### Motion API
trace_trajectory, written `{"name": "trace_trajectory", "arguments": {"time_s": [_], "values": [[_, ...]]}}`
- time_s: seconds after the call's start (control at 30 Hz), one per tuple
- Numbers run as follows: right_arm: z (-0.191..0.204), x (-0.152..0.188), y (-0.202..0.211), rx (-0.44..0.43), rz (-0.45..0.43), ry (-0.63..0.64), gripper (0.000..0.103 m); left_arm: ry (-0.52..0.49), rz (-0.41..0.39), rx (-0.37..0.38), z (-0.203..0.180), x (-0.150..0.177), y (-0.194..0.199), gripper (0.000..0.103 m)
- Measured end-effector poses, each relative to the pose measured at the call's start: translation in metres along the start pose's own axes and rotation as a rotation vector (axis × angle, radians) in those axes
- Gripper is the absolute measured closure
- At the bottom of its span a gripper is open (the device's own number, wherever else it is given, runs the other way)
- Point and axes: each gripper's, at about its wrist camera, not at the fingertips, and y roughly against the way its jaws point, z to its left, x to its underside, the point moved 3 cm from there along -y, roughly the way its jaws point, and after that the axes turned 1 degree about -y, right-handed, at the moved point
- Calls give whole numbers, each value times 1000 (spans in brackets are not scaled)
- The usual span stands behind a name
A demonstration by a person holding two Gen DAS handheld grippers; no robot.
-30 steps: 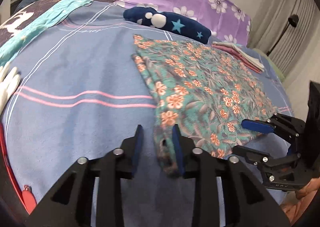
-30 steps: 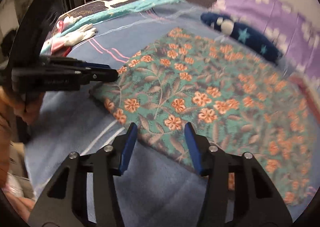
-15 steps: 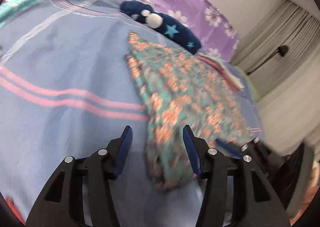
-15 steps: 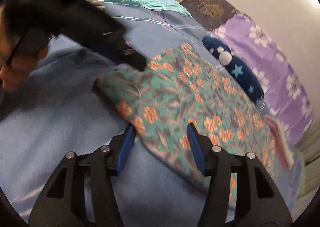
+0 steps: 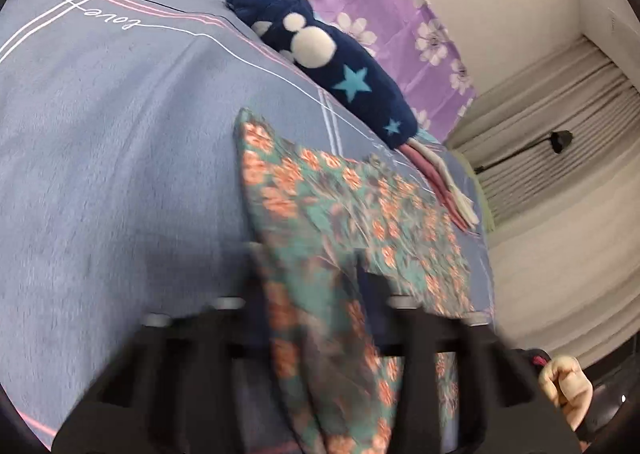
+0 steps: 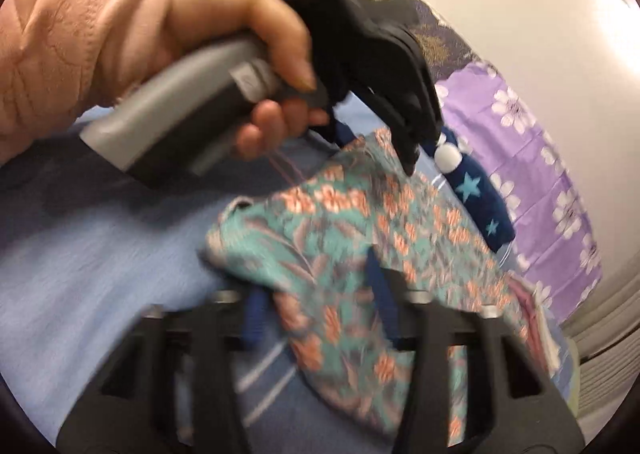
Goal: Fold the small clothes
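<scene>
Left gripper (image 5: pixel 308 266): jaws apart, floral cloth (image 5: pixel 352 206) between | right gripper (image 6: pixel 316 290): same | blue bedspread (image 5: pixel 100 134) beneath

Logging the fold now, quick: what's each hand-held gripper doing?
Left hand-held gripper: floral cloth between its fingers; grip cannot be told, blurred.
Right hand-held gripper: same cloth between its fingers; grip cannot be told either.

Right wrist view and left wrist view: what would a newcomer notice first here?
In the right wrist view, the person's hand fills the upper left, gripping the grey handle of the left gripper, which points down at the teal floral cloth. That cloth lies between the fingers of the right gripper. In the left wrist view, a navy star-patterned garment lies beyond the cloth.
</scene>
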Motion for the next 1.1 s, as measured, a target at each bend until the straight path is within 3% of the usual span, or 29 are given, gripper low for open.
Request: {"name": "trace_trajectory", "arguments": {"time_s": [0.2, 0.5, 0.67, 0.83, 1.1], "values": [[-54, 5, 27, -84, -81, -235, 95, -100, -57, -31, -41, -9, 14, 91], [-137, 43, 62, -171, -87, -583, 95, -249, -57, -86, -133, -23, 7, 92], [-180, 77, 75, -168, -89, -743, 97, -276, -40, -109, -179, -25, -14, 92], [-209, 105, 87, -145, -116, -819, 97, -310, -21, -126, -221, -24, -41, 92], [-256, 177, 85, -153, -103, -1000, 97, -377, 42, -155, -283, -11, -107, 92]]}}
